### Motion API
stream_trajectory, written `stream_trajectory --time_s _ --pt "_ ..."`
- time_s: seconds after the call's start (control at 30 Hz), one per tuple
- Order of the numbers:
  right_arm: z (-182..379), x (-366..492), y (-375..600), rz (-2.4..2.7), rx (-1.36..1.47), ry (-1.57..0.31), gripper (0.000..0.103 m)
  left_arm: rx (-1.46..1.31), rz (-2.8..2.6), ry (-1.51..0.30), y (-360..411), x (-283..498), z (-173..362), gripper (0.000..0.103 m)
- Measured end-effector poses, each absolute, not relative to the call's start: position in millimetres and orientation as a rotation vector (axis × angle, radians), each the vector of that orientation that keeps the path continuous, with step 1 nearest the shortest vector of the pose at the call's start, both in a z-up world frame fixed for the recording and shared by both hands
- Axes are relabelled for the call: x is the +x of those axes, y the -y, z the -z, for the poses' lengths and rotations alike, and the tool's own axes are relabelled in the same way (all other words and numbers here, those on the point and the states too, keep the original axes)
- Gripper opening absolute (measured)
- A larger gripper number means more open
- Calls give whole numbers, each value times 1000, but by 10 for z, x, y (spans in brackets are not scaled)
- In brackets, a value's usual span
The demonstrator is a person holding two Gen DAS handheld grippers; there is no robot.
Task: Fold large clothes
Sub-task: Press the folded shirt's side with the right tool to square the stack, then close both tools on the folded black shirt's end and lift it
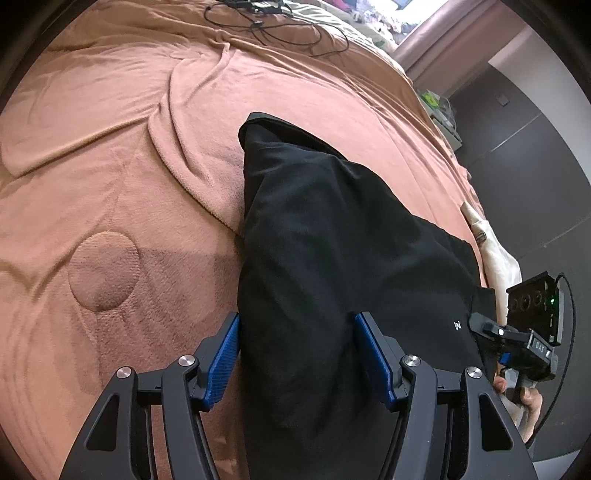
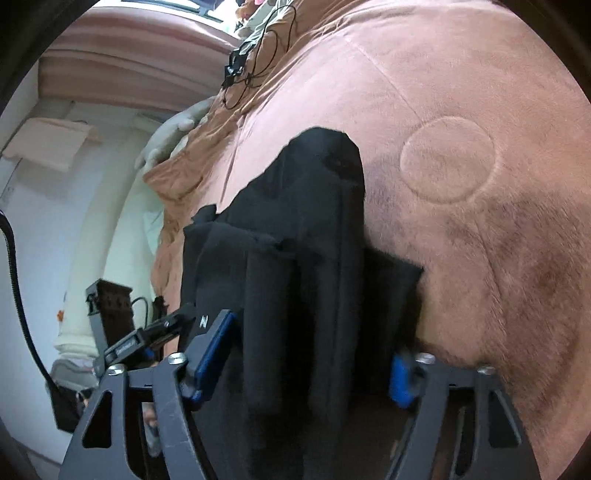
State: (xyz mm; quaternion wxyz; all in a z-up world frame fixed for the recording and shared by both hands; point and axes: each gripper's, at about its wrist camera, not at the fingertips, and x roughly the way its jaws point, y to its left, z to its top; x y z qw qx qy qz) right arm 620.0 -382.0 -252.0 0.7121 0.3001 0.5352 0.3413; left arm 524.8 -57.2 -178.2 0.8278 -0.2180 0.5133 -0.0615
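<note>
A large black garment point(image 1: 325, 258) lies folded lengthwise on a brown plush blanket point(image 1: 110, 184). My left gripper point(image 1: 297, 354) is open, its blue pads point(image 1: 223, 362) on either side of the near end of the cloth. In the right wrist view the same black garment point(image 2: 295, 277) lies in long folds between the wide-apart blue pads point(image 2: 212, 354) of my right gripper point(image 2: 310, 354), which is open. The right gripper also shows at the right edge of the left wrist view point(image 1: 517, 332), beside the garment's small white logo point(image 1: 458, 325).
The blanket point(image 2: 480, 258) covers a bed and has a round embossed circle point(image 1: 103, 271). Black cables point(image 1: 280, 29) lie at the far end of the bed. A cream cloth point(image 1: 498, 258) lies at the bed's right edge. A dark wall stands beyond.
</note>
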Motion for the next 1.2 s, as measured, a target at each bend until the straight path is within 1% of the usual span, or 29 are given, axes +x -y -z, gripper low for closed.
stream_trajectory --time_s 0.03,0.07,0.1,0.13,0.2,0.23,0.3,0.4,0.6,0.87,1.03,1.2 --pt "2517 6205 3813 -748 673 -1196 43 -458 125 -1084 592 5237 1764 60" --pt "2501 6198 3811 -741 676 -1198 39 -452 121 -1079 620 5236 1745 56" --pt "2438 6164 3818 -741 665 -1180 29 -436 118 -1071 645 5213 1713 52" --pt "2381 6130 3826 -748 655 -1161 23 -420 115 -1062 668 5193 1680 50" --pt "2254 6052 3846 -757 636 -1129 19 -411 113 -1046 696 5145 1612 43" --pt "2167 6000 3849 -756 618 -1114 17 -414 114 -1039 705 5121 1578 41" --pt "2046 5926 3847 -754 591 -1092 16 -406 113 -1019 747 5059 1484 36" --pt "1840 5792 3863 -756 564 -1050 15 -381 105 -983 814 4957 1332 32" --pt "1467 5505 3946 -760 541 -971 14 -384 118 -915 879 4744 1015 27" --pt "904 5104 4227 -739 513 -843 14 -409 163 -826 1128 4459 570 23" --pt "555 4853 4528 -695 489 -769 14 -410 194 -774 1446 4361 289 23" --pt "335 4652 4952 -651 481 -720 14 -402 250 -744 1841 4285 37 23"
